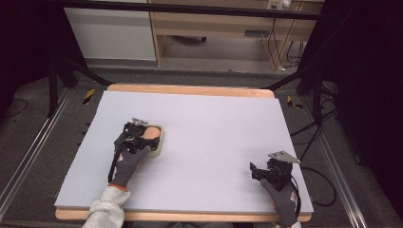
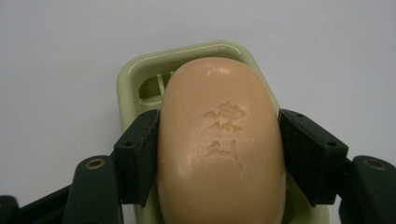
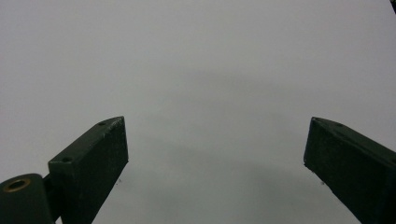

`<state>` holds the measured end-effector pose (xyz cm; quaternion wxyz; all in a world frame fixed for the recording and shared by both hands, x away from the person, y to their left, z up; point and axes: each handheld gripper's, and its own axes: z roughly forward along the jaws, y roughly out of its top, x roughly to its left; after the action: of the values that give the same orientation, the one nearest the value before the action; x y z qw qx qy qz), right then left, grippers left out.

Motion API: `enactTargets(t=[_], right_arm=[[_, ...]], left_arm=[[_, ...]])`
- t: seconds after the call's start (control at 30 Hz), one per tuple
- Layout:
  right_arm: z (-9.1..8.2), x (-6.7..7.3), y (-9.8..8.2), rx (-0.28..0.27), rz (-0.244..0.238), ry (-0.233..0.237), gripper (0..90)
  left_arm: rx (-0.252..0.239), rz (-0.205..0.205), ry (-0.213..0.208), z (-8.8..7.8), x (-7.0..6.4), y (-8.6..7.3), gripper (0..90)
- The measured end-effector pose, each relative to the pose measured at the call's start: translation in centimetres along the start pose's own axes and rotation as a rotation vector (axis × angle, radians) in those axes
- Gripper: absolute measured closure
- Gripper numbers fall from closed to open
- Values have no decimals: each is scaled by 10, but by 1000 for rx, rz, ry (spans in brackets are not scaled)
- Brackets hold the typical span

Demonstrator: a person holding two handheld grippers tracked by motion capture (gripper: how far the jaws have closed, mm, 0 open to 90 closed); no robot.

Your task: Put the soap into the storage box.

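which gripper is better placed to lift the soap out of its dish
Left. The left gripper has its jaws against both sides of the soap bar in the green dish. The right gripper hangs open over bare table, far off.

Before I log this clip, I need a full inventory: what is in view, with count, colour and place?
Soap bar: one, peach-orange, stamped, in the dish, between the left jaws.
Soap dish: one, pale green, left part of the table.
Table: one, pale grey top, wooden edge.
Left gripper: one, black, jaws against the soap's sides.
Right gripper: one, black, jaws apart, over bare table at near right.
Gloved hands: two, grey.
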<state>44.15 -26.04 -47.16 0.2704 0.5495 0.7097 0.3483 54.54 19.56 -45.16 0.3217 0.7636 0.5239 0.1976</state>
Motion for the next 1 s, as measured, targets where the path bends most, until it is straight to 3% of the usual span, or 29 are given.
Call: enactTargets(t=[0.27, 0.43, 0.63, 0.77, 1.0], right_arm=[[0, 0, 0, 0, 3, 0, 68], [0, 0, 0, 1, 2, 0, 68], [0, 0, 0, 0, 3, -4, 68], [-1, -1, 0, -2, 6, -9, 68], [-2, -3, -1, -1, 22, -20, 61]], left_arm=[[-2, -2, 6, -1, -1, 0, 319], [-36, -35, -19, -10, 3, 1, 315], [-73, -37, -23, -23, 5, 2, 316], [-105, -47, -57, -33, 4, 1, 313], [-136, -11, -90, -48, 0, -9, 286]])
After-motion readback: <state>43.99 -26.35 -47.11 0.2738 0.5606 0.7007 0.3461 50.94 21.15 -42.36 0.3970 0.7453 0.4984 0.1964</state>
